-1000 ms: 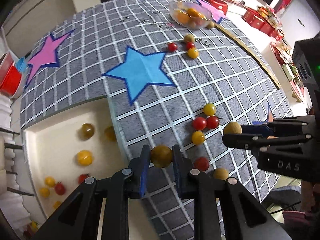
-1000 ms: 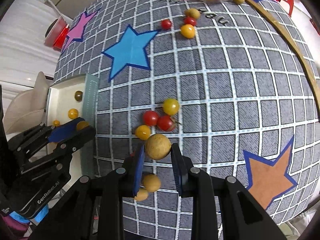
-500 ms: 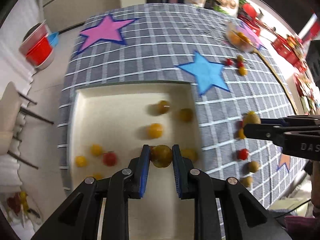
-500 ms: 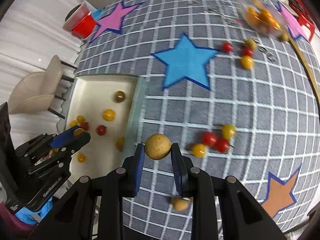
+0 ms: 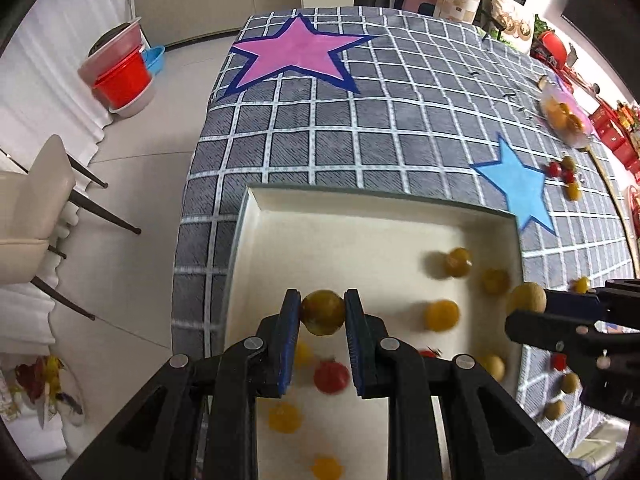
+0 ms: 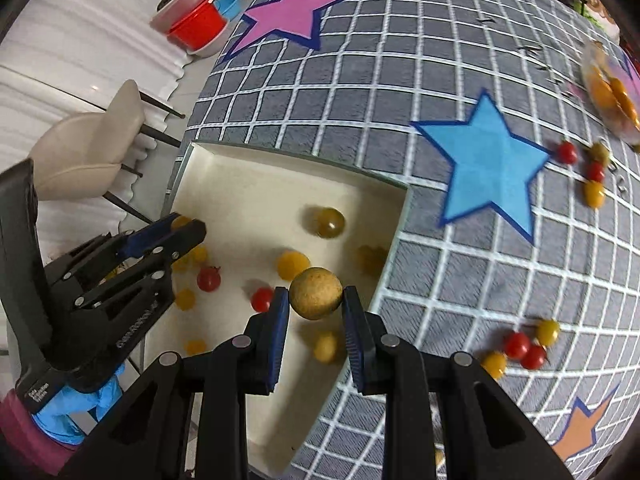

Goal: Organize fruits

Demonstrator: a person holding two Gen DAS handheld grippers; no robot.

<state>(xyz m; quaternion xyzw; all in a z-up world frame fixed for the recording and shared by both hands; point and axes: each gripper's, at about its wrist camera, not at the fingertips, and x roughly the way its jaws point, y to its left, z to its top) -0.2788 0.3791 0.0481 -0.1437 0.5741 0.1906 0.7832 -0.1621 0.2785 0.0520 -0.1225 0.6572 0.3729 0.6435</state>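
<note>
Both grippers have swung from the scattered fruit on the desk to above the cream tray (image 5: 256,240). The left gripper (image 5: 322,312) clamps an olive-yellow fruit (image 5: 322,312) and the right gripper (image 6: 316,296) a tan fruit (image 6: 316,293), so 2 drops look due next.

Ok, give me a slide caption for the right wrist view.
Right claw carries a tan round fruit over the cream tray of cherry tomatoes.

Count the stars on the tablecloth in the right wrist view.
3. The pink star is at the far end, the blue star lies right of the tray, and the orange star is cut off at the near right edge. Another may be hidden under the bowl.
</note>
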